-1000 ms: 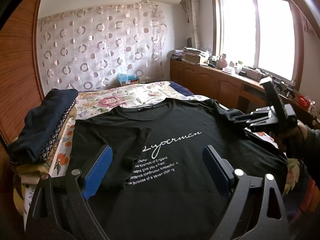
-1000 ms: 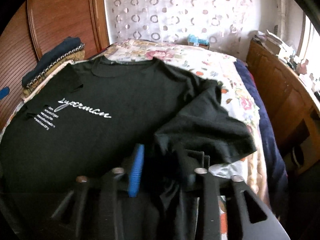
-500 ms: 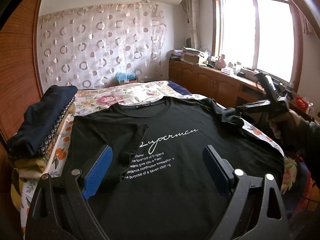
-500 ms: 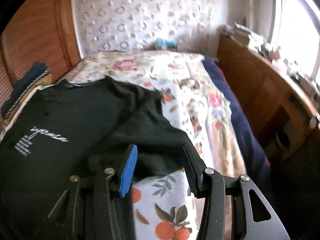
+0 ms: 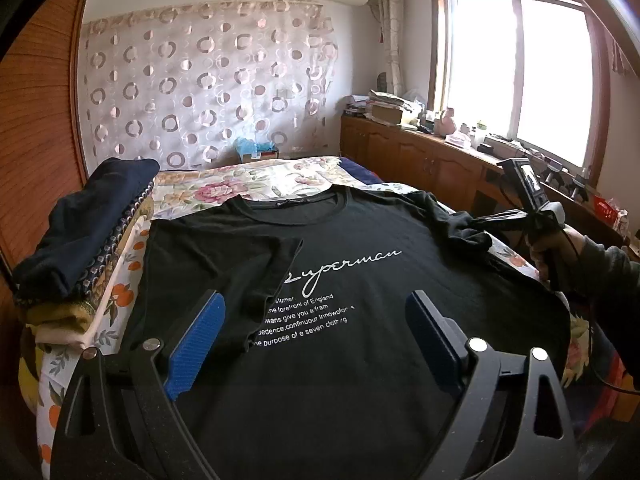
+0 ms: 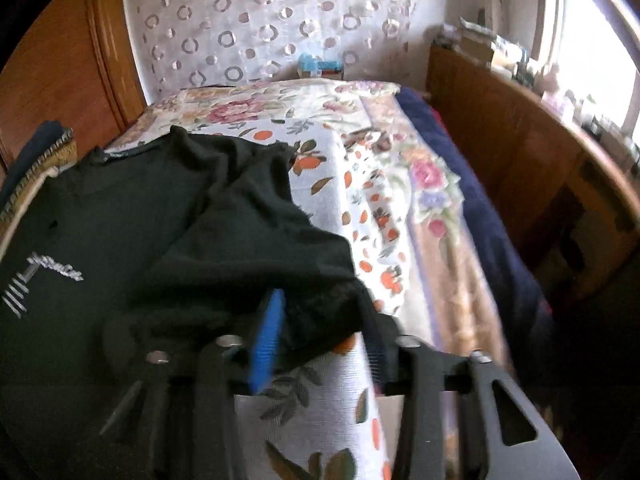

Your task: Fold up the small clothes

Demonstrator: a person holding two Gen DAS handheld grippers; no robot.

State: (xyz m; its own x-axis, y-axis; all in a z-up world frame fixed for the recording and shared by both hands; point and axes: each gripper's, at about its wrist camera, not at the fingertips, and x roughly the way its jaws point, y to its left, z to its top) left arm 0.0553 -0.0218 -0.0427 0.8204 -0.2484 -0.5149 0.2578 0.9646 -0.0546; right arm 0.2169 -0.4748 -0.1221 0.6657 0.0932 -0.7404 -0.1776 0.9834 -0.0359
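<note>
Bed, floral cover: black T-shirt spread flat; folded clothes stack beside it.

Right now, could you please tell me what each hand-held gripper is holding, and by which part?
The left hand-held gripper holds nothing, open above the black T-shirt. The right hand-held gripper: jaws have just been closing around the sleeve hem, not yet clamped.

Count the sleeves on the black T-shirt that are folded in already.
1. The sleeve nearer the clothes stack lies folded in over the chest; the other sleeve lies bunched at the shirt's edge, the right gripper at its hem.
</note>
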